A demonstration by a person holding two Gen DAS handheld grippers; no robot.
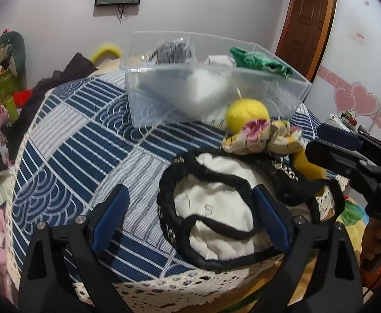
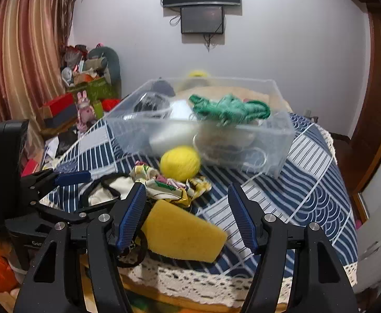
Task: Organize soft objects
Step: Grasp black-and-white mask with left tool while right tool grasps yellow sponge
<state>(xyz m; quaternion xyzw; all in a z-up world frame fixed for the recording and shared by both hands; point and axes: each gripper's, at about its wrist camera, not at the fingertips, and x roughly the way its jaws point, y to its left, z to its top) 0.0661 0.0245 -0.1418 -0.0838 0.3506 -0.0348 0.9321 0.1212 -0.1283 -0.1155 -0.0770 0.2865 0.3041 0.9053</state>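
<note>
A clear plastic bin (image 1: 211,88) (image 2: 206,127) stands on the blue patterned bedspread (image 1: 80,140) and holds a green knit item (image 1: 261,62) (image 2: 229,107), a grey item and a white item. In front of it lie a yellow ball (image 1: 246,112) (image 2: 180,163), a floral scrunchie (image 1: 266,137) (image 2: 169,185), a yellow sponge (image 2: 182,234) (image 1: 306,165) and a white cloth with black straps (image 1: 214,208) (image 2: 104,187). My left gripper (image 1: 190,216) is open, its right finger at the white cloth. My right gripper (image 2: 187,214) (image 1: 347,143) is open above the sponge.
A lace trim (image 2: 190,276) edges the bedspread at the near side. Boxes and toys (image 2: 83,94) are piled at the left by a striped curtain (image 2: 20,44). A screen (image 2: 202,20) hangs on the far wall. A wooden door (image 1: 308,26) is at the right.
</note>
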